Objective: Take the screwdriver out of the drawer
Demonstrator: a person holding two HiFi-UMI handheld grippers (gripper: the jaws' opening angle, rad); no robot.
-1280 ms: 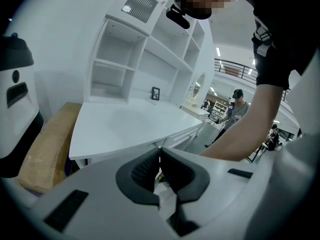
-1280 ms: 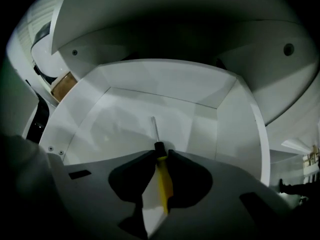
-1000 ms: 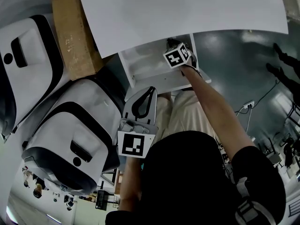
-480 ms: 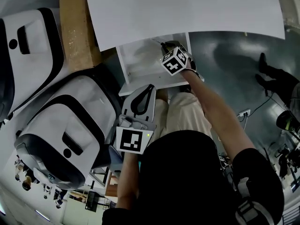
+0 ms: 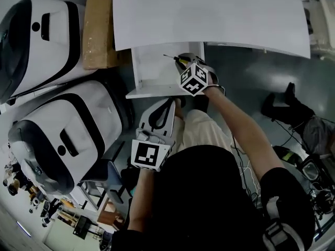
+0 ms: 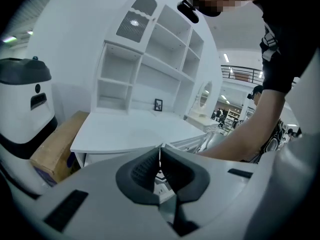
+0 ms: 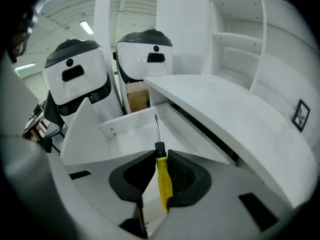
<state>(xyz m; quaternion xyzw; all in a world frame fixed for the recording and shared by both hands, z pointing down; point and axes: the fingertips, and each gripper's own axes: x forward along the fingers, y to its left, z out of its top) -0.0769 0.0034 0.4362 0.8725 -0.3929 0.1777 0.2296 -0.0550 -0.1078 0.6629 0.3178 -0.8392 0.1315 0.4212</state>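
Here, the right gripper (image 7: 161,158) held the yellow-handled, steel-shafted screwdriver (image 7: 163,181), its jaws part-closed and pressing on the handle. The tool's long axis ran straight ahead between the jaws, its tip poised over the open white drawer (image 7: 125,134). The left gripper (image 6: 160,156), jaws pressed together on nothing, hung farther back, beside the drawer's front.
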